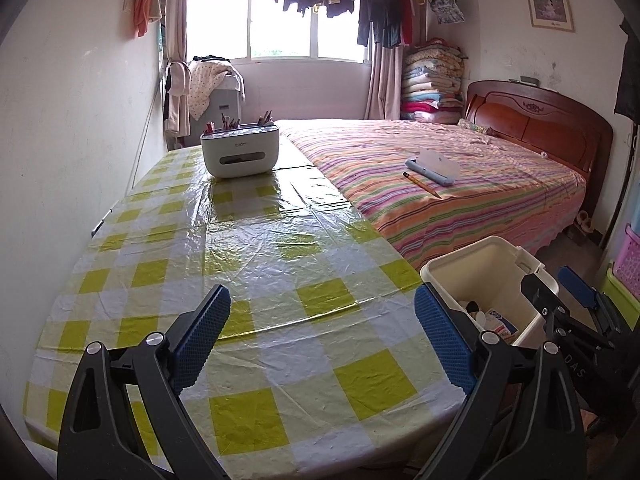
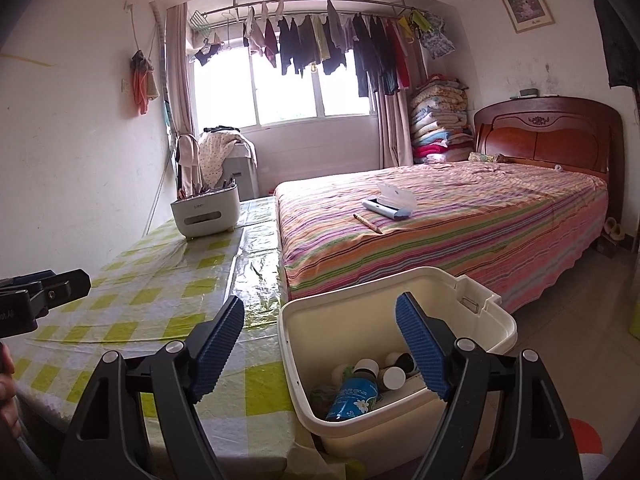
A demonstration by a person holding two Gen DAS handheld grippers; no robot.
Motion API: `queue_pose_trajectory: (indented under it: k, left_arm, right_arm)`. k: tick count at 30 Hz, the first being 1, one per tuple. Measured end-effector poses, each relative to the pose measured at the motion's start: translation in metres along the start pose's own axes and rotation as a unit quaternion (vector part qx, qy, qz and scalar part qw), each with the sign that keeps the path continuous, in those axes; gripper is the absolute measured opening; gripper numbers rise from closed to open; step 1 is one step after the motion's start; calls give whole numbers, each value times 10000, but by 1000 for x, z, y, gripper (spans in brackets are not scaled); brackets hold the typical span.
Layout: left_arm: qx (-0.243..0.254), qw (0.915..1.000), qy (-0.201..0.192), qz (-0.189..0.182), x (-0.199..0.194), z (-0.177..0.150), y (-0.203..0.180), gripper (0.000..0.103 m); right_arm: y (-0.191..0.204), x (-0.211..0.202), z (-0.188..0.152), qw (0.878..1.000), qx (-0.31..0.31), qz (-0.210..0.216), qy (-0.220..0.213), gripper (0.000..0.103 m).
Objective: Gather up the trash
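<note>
- Left gripper (image 1: 322,332) hangs over the near part of the table (image 1: 168,288), jaws spread wide, nothing between the blue pads.
- Right gripper (image 2: 320,344) sits at the table's right edge, above the near rim of the bin (image 2: 496,328); jaws likewise spread, nothing held.
- Bin is cream plastic, lid up, standing just off the table's near right corner, between table and bed (image 2: 460,232).
- Trash is inside the bin: a blue bottle (image 2: 354,396) lying tilted, some white and dark-capped containers (image 2: 394,376), and a small carton visible from the left view. Exact count cannot be told.
- Judgement: collection looks largely done. No loose litter shows on the checked cloth in either view.
- Possibly left: a pencil (image 2: 368,223) and an open pencil case (image 2: 390,202) lie on the bedspread, well apart from the bin. Whether they count as trash cannot be told.
- Closing the lid may remain.
- Surface: green-and-white checked plastic cloth, glossy, creased, with glare from the window (image 2: 292,88).
- Far end of the table: a white desk organiser (image 1: 239,152) with pens standing in it.
- Room: bedroom, striped bedspread, carved wooden headboard (image 2: 548,132), folded quilts (image 2: 440,116) stacked in the corner, clothes hanging on a rail (image 2: 320,4) above the window.
</note>
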State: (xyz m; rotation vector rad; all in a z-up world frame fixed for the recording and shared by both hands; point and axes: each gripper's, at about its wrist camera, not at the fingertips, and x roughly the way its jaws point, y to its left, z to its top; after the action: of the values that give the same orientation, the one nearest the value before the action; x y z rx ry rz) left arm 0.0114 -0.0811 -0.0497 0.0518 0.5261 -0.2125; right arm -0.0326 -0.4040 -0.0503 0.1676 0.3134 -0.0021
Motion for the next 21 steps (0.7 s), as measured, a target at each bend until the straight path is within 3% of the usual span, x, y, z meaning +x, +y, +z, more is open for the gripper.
queue_pose_trajectory:
  k: [21]
  left_arm:
    - [185, 9998, 98, -77, 2, -3, -11, 92]
  right_arm:
    - [-2, 1, 1, 10000, 51, -26, -1, 76]
